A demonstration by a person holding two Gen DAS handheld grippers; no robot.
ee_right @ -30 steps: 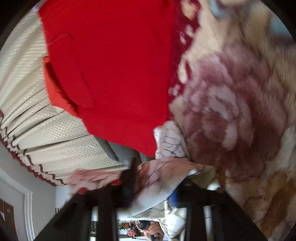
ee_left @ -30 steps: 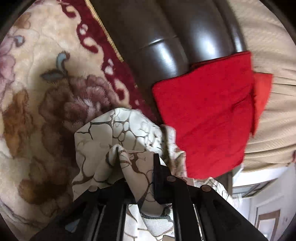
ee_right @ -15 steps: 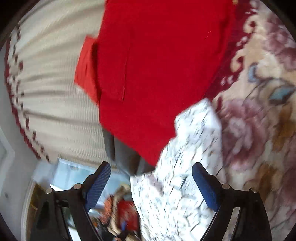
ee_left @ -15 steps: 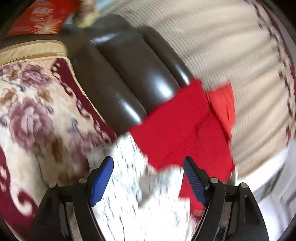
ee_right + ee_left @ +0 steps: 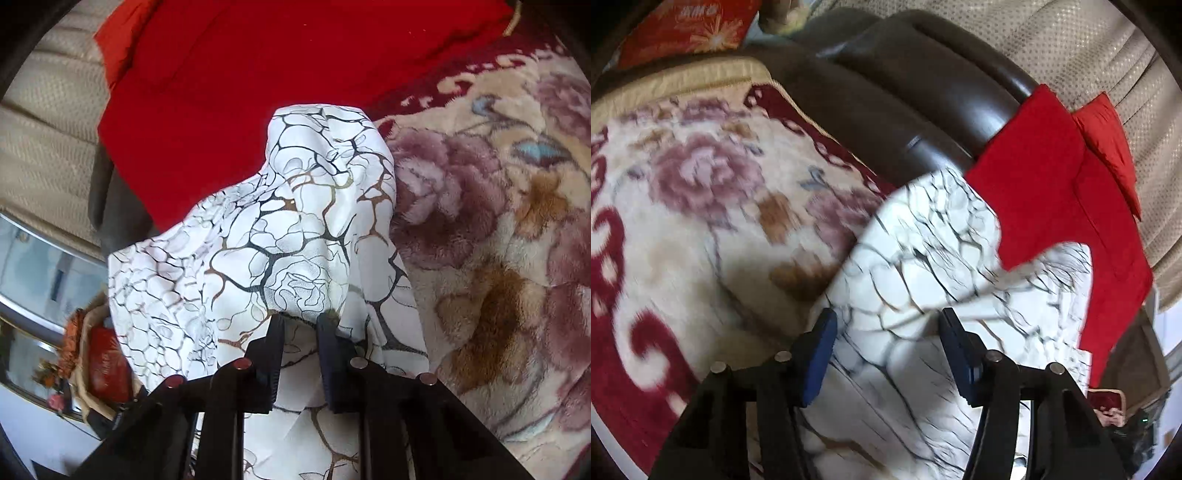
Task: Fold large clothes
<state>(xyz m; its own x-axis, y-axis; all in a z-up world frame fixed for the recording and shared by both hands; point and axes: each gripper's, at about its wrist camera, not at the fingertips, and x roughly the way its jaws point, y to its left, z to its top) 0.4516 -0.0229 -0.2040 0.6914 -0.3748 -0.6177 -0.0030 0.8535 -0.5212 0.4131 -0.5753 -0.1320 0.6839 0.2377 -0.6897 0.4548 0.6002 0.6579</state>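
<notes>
Big floral blanket [image 5: 687, 229] fills the seat, plush cream pile with mauve roses and a dark red border, and it gives the garment a soft, grippy bed to land on. Behind it, up at twelve o'clock in the left wrist view, runs the dark leather sofa back [image 5: 886, 110], with a red cloth [image 5: 1045, 184] draped over it toward two o'clock.

Now the piece being folded: the white garment [image 5: 295, 221], printed with black and gold crackle lines. It lies half on the blanket, half against the red cloth, rising from six o'clock toward the centre of both views. It looks thin, light and slick, sagging into soft folds wherever it isn't supported, so I'd expect it to slide and slump rather than hold a crease. Best taken at an edge or corner with the layers bunched together, not at the loose middle.

Right gripper [image 5: 300, 325], down at six o'clock: jaws closing in on a gathered ridge of the fabric, which sits between the pads and drapes over them.

Left gripper [image 5: 884, 325]: jaws also closing but standing about half apart, blue pads [image 5: 822, 350] clear of the cloth, which lies under and between them, unheld.
</notes>
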